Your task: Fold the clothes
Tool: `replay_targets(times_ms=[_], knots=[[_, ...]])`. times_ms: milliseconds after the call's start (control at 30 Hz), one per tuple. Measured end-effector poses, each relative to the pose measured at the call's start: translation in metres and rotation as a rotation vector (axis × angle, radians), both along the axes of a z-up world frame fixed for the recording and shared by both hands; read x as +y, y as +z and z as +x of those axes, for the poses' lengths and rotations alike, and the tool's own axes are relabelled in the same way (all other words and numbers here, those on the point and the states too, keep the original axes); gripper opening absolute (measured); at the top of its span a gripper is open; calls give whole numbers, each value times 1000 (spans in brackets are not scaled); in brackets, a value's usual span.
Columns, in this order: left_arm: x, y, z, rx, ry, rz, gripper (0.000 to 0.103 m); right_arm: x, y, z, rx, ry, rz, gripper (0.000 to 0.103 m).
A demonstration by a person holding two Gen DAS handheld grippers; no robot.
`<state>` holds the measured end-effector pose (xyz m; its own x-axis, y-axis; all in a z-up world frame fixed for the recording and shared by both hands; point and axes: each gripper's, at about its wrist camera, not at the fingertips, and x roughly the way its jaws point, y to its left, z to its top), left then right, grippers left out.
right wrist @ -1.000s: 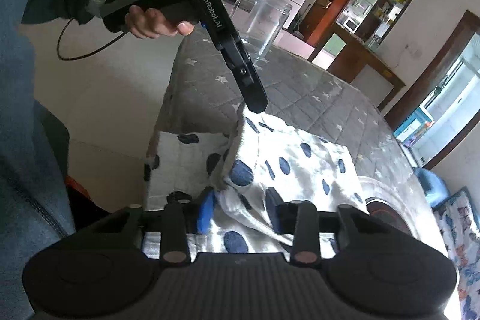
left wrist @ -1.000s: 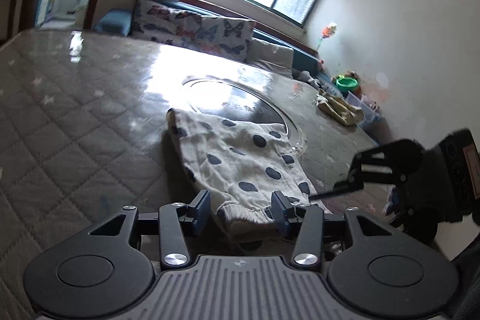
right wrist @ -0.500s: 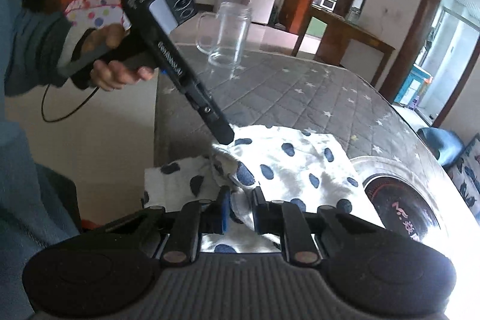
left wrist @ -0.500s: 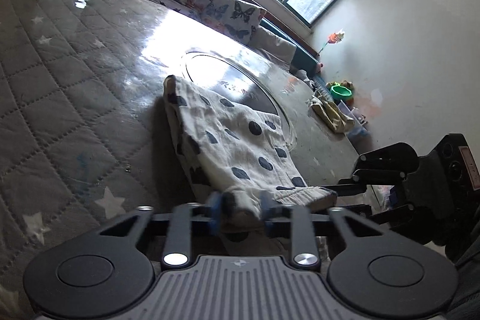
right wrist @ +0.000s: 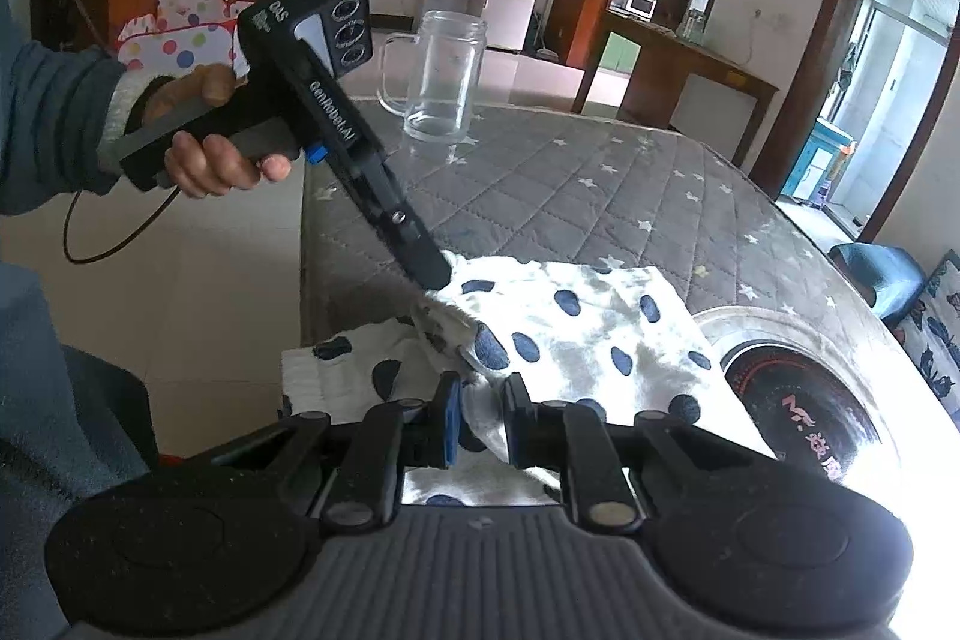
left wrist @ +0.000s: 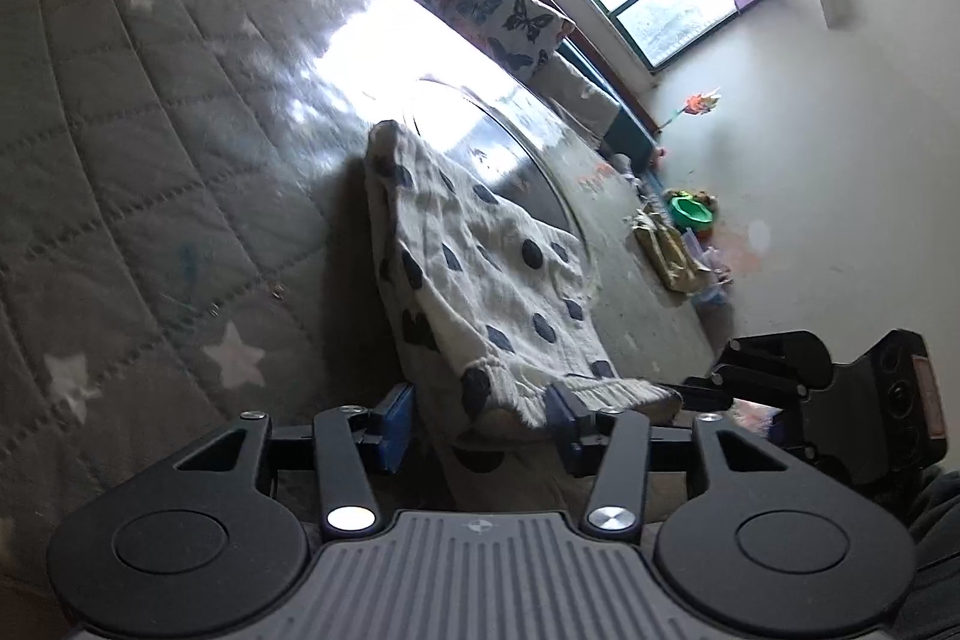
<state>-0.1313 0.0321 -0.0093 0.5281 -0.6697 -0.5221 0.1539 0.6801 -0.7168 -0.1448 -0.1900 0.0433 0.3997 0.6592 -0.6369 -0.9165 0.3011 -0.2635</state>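
Between the jaws of the left tool [left wrist: 480, 424] lies the ribbed hem of a white crinkled cotton garment with dark blue dots [left wrist: 480, 280]. Jaws are opening. The left pad stands clear of the cloth and the right pad is just beside the hem edge, so there is no real grip on this side. In the right wrist view the same tool, held in the person's hand [right wrist: 210, 160], has its tip touching the raised near corner of the garment.

Ahead of both tools the garment lies flat on the grey quilted star-print surface [left wrist: 150, 160]. Its far end reaches the rim of a round dark glass disc [right wrist: 810, 400] set in the surface, and its near end is bunched and lifted at the tools. A spotted flap hangs off the surface edge below the left tool. The fabric is soft, thin and wrinkled. It looks already doubled once, though I cannot tell how many layers.

The right tool [right wrist: 483, 421] is closed, pinching a gathered bunch of the near hem between its pads.

Step, as I judge it: gripping the two near corners ahead of a fold away from the person; the left side is not secured. The next move calls for the left tool to re-close on the hem, then both tools to lift level and carry the near edge over toward the far edge.

A clear glass mug-jar [right wrist: 441, 76] stands well beyond the left tool, out of the way.
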Motion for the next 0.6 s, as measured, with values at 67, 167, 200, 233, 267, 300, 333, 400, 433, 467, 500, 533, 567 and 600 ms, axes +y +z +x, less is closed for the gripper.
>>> replay_targets(times_ms=[67, 167, 200, 233, 267, 300, 333, 400, 433, 467, 500, 533, 567, 600], knots=[[1, -4, 3, 20, 2, -23, 24, 1, 2, 1, 0, -6, 5, 13], [7, -2, 12, 19, 30, -56, 17, 0, 7, 1, -10, -12, 9, 13], [8, 2, 11, 7, 34, -57, 16, 0, 9, 1, -11, -12, 11, 13], [8, 6, 10, -4, 37, -57, 16, -1, 11, 0, -14, -12, 12, 13], [9, 10, 9, -15, 41, -58, 15, -2, 13, -1, -16, -12, 14, 13], [8, 14, 6, -24, 41, -62, 15, -2, 15, -1, -19, -13, 16, 13], [7, 18, 4, -33, 41, -67, 15, -3, 17, -3, -21, -12, 18, 13], [6, 27, -2, -50, 41, -78, 13, -7, 23, -7, -25, -10, 23, 13], [6, 31, -5, -59, 41, -83, 13, -9, 25, -10, -25, -7, 23, 13], [4, 34, -9, -69, 36, -83, 13, -12, 26, -14, -23, -2, 18, 13], [2, 39, -13, -76, 29, -85, 12, -14, 27, -19, -21, 4, 13, 13], [0, 41, -17, -78, 20, -90, 11, -17, 28, -23, -19, 10, 8, 13], [-3, 43, -21, -80, 12, -95, 11, -19, 29, -27, -17, 15, 3, 13], [-5, 45, -25, -82, 3, -100, 11, -22, 30, -32, -15, 21, -2, 13]])
